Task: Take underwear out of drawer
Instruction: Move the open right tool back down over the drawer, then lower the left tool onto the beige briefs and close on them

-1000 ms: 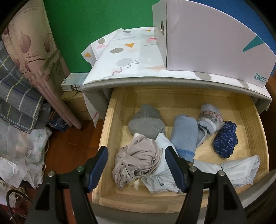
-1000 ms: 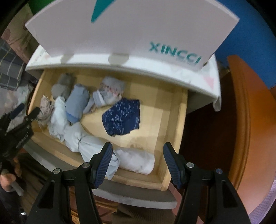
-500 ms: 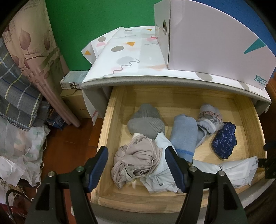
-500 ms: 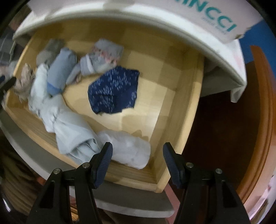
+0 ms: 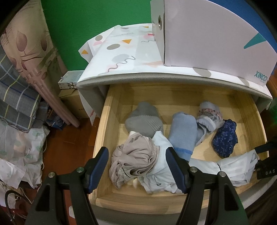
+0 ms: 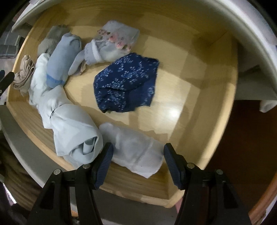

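White folded underwear (image 6: 136,148) lies under the right tool (image 6: 137,159), jaws apart, holding nothing; lower straight, then pinch its middle.

Wall: I see a green wall (image 5: 90,22) behind the cabinet, with a blue stretch (image 5: 256,15) at the upper right.
Cabinet top: a white cover (image 5: 124,57) printed with grey dots, orange triangles and squiggles lies over it.
Box: a white cardboard box (image 5: 207,38) lettered XINCCI, with a teal triangle, stands on that cover.
Left side: a pinkish leaf-print bundle (image 5: 29,52) leans by plaid grey fabric (image 5: 15,97).
Floor: reddish wood floor (image 5: 69,143) carries crumpled pale cloth (image 5: 20,155), a brown carton (image 5: 74,103) and a small patterned packet (image 5: 69,80) resting on that carton.
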